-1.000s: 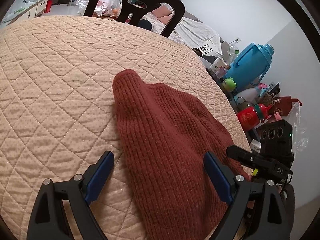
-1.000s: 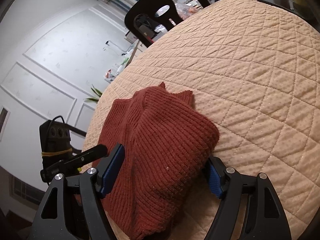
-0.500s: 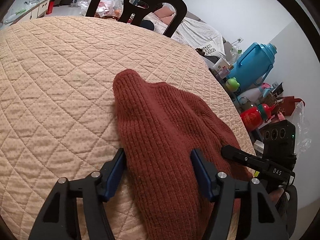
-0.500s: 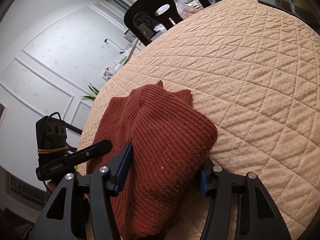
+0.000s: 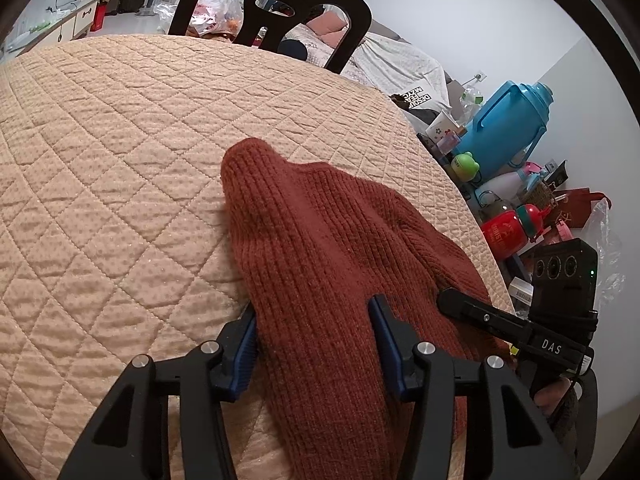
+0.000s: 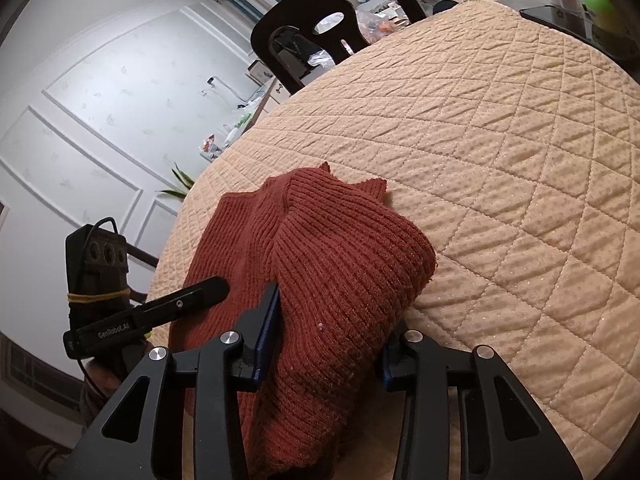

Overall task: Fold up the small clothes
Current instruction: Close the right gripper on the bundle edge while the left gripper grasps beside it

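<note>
Lying near the front edge of a quilted tan table cover [image 5: 120, 168] is a rust-red knit garment [image 5: 320, 248], ribbed, partly bunched, one rounded end pointing up the table. Left gripper [image 5: 314, 344] straddles the near left part of it; jaws have just been closing, blue pads pressing into the knit on both sides, so clamped on the garment. Right gripper [image 6: 330, 340] same on the thick folded right part [image 6: 352, 264]: jaws just been closing, fabric between them, left pad dug in, right pad mostly hidden behind the bulge. Each gripper shows in the other's view, beside the garment. Black chair [image 5: 272, 12] at the far table edge. Blue jug [image 5: 508, 124], red bottle [image 5: 506, 232] and clutter off the right side. White panelled wall [image 6: 100, 100] on the left.
</note>
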Demonstrator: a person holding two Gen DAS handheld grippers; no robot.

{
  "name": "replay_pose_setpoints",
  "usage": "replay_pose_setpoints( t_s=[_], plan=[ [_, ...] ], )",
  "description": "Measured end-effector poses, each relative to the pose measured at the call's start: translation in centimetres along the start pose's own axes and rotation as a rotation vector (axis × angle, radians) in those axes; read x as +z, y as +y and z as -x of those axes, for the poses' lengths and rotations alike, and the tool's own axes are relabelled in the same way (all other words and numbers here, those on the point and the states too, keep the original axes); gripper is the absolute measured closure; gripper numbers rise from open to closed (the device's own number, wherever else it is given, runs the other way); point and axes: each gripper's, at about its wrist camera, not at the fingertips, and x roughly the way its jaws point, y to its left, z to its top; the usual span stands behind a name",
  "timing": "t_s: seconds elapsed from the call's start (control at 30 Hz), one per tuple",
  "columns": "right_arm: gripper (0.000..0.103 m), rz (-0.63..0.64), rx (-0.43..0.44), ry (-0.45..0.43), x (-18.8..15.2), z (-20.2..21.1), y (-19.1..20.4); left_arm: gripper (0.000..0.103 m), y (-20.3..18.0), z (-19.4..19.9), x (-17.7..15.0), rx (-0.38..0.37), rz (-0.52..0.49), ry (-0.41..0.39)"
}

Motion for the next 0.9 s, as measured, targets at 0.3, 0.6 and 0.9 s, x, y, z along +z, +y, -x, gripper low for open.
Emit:
replay_pose_setpoints(
  t_s=[0.3,0.6,0.9],
  plan=[
    [0.065,0.023,-0.019,-0.006,0.1,-0.3,0.3,0.054,-0.8,0.0,-0.2,0.044,-0.036,-0.020],
    [0.066,0.050,-0.038,-0.019,-0.1,-0.2,0.5,0.059,-1.9,0.3,-0.6,0.098,-0.099,-0.051],
    [0.067,0.086,-0.068,-0.031,0.0,-0.2,1.0,0.061,-2.6,0.5,-0.8,0.144,-0.154,-0.076]
  ],
)
